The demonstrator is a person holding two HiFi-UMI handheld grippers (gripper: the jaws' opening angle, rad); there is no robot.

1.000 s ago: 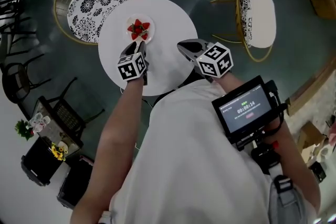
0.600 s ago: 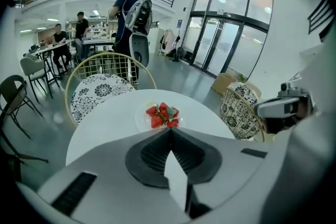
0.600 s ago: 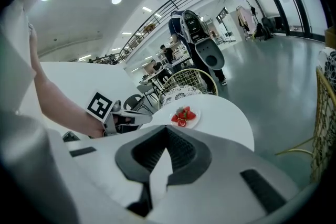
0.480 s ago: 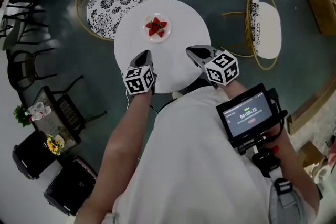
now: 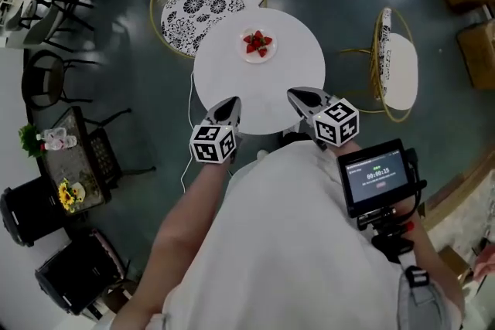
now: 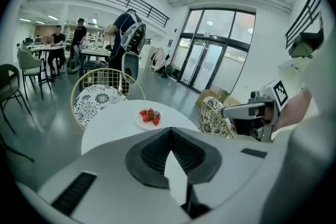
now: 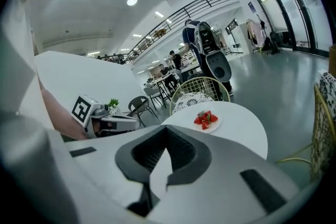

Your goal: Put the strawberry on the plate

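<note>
Already the strawberries [image 5: 257, 42] lie on the plate [image 5: 246, 52] by the surface's [image 5: 232, 81] far edge. The left hand-held gripper [image 5: 230, 103] and right hand-held gripper [image 5: 298, 95] hover equally near at its near edge, jaws pressed together, empty.

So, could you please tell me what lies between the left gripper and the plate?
Only bare table: the head view shows nothing else between the left gripper and the plate.

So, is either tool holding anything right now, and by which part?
Nothing is held. The left tool and right tool are both shut and empty; the strawberries lie on the plate.
</note>
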